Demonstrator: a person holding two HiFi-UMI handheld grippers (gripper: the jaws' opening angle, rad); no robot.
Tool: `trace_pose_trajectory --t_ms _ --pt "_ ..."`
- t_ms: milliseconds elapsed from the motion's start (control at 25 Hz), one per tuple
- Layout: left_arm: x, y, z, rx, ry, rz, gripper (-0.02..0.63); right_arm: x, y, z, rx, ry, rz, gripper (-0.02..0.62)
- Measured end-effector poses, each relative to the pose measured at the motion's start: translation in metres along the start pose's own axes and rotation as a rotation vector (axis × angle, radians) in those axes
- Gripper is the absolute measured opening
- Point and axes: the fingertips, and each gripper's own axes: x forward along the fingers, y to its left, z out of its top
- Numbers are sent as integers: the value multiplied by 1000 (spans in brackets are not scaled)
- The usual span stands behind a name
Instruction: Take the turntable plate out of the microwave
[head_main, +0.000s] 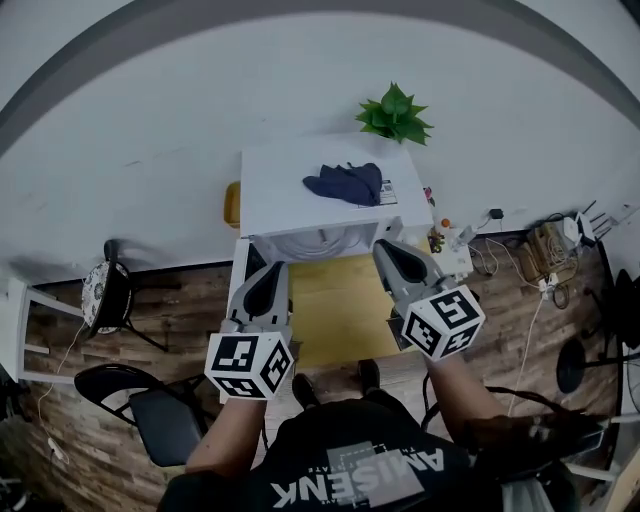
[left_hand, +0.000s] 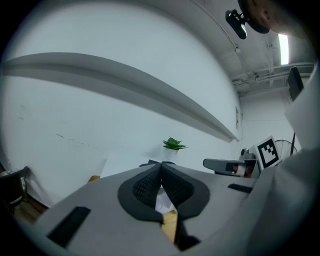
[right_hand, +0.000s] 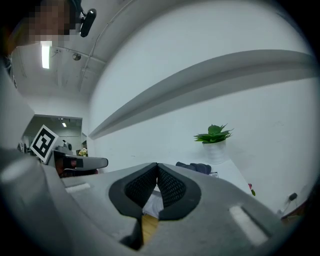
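Marker cubes sit closest in the head view, one on each gripper. The left gripper (head_main: 273, 268) and right gripper (head_main: 387, 248) point side by side at the front of the microwave (head_main: 290, 170), just short of it. Beyond their tips a pale round shape low in the opening looks like the plate (head_main: 318, 243), inside the oven; I cannot tell how far the door is swung. A dark cloth (head_main: 347, 184) lies on the oven's top and a plant (head_main: 396, 115) stands past it. A wooden table (head_main: 335, 310) is under both grippers.

Left gripper view: the jaws are clenched tip to tip with nothing between them. Only a pale sliver and some table show below the tips.

Right gripper view: the same, jaws pressed together and empty, cloth and plant ahead and to its right.

Judging the step as the approach, both jaws should part before they enter. They should go in level, take opposite edges of the rim, lift the plate clear of its hub, then draw it straight out without tilting.
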Motion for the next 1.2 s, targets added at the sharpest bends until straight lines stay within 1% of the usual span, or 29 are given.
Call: trace_pose_trajectory --t_ms 120,240,400,520,680,760,920,960,1000,1200 --pt "2 -14 -1 15 -10 45 2 6 -14 -1 9 15 57 6" --pt "11 -30 -6 5 -11 80 2 11 -24 0 -8 23 122 6" --pt "33 -45 -19 -6 -13 109 2 19 -39 -4 -2 38 182 6" --pt "46 -46 -26 -31 -34 111 2 21 -46 -9 9 50 206 6" --pt "58 -37 -34 -17 -33 106 3 26 -56 -20 43 51 196 6" --pt "64 -30 -44 -32 -16 98 3 28 -61 -31 59 57 181 22" --pt "73 -10 -76 -95 43 108 5 37 -68 -67 122 104 148 32" --pt "76 -6 -86 -113 62 106 26 38 -70 -78 142 121 137 36" --pt "78 -3 -96 -135 81 102 74 40 -72 -89 162 138 124 45" --pt "87 22 -142 -271 154 117 92 51 -81 -133 259 202 63 107"
